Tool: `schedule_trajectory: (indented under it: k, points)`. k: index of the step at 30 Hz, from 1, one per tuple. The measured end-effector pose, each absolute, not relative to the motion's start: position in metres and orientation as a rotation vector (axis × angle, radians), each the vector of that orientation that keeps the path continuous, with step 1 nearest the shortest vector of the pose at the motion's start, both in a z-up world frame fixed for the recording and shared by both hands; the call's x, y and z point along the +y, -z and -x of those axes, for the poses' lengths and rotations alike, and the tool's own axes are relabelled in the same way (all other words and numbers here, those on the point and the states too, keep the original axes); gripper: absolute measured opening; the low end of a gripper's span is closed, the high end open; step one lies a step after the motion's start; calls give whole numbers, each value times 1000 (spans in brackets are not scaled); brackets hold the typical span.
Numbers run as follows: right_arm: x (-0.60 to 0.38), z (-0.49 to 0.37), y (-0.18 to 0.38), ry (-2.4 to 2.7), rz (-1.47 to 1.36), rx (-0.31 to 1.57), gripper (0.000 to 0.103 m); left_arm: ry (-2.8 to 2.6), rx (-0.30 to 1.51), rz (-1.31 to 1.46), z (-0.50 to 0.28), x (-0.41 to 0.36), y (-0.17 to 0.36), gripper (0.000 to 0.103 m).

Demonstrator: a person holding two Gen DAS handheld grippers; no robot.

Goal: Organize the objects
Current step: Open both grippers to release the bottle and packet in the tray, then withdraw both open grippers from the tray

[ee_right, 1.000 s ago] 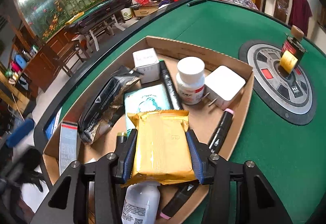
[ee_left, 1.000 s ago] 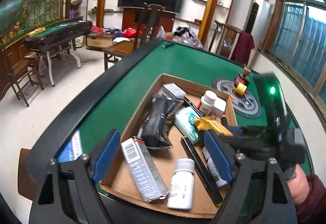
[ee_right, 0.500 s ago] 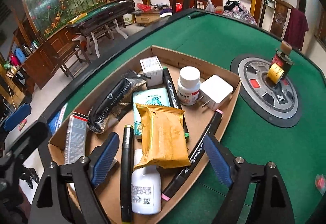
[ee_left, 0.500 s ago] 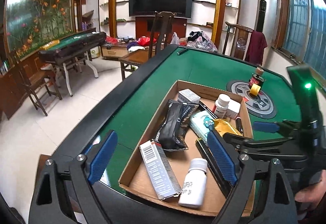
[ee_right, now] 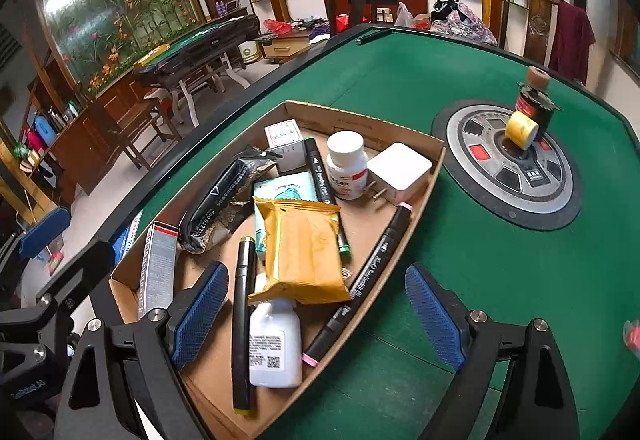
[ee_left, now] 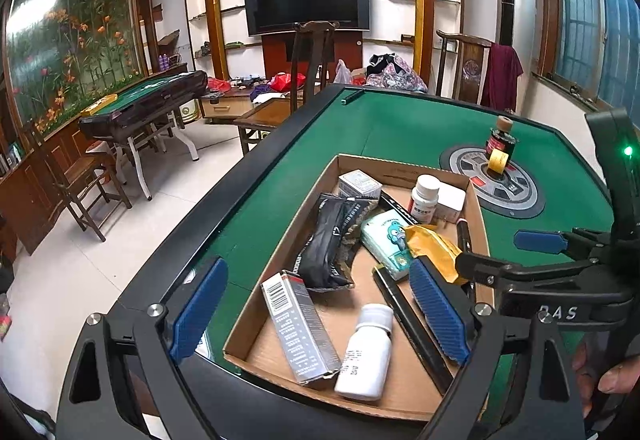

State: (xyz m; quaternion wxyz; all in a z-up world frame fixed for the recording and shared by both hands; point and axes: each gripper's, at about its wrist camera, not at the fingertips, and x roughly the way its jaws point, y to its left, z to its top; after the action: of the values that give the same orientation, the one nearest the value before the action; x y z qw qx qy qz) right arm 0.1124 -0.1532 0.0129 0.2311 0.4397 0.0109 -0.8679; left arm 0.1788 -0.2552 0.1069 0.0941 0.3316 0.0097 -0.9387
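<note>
A shallow cardboard box (ee_right: 360, 117) on the green table holds several items. A yellow packet (ee_right: 304, 244) lies loose in it, across a teal tissue pack (ee_right: 284, 190) and a white bottle (ee_right: 276, 344). My right gripper (ee_right: 318, 314) hovers above the box's near end. Its jaws are opening wide and the pads touch nothing. My left gripper (ee_left: 318, 310) is open over the box's near left corner, above a grey carton (ee_left: 296, 324) and the same white bottle (ee_left: 366, 352). Black markers (ee_right: 244, 320), a black pouch (ee_left: 328, 240) and a white charger (ee_right: 400, 172) also lie inside.
A round grey console (ee_right: 516, 176) in the table's middle carries a yellow tape roll (ee_right: 520, 128) and a dark bottle (ee_right: 534, 104). The table's black rim (ee_left: 240, 196) runs along the left. A hand (ee_left: 612, 380) holds the right gripper's body.
The right gripper let go of the yellow packet, spread wide and lifted back. The packet now rests in the box. The left gripper drew back a little, showing more of the room.
</note>
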Motion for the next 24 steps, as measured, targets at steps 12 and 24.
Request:
schedule_trajectory:
  k: [12,24]
  points:
    - [-112,-110,-9,2403,-1228,-89,94,2790,-70,-1019,-175,-225,-107,92]
    - [-62,-106,1,2440,-1255,-185,94,2799,-156,-1086,-167,-193,-99,92]
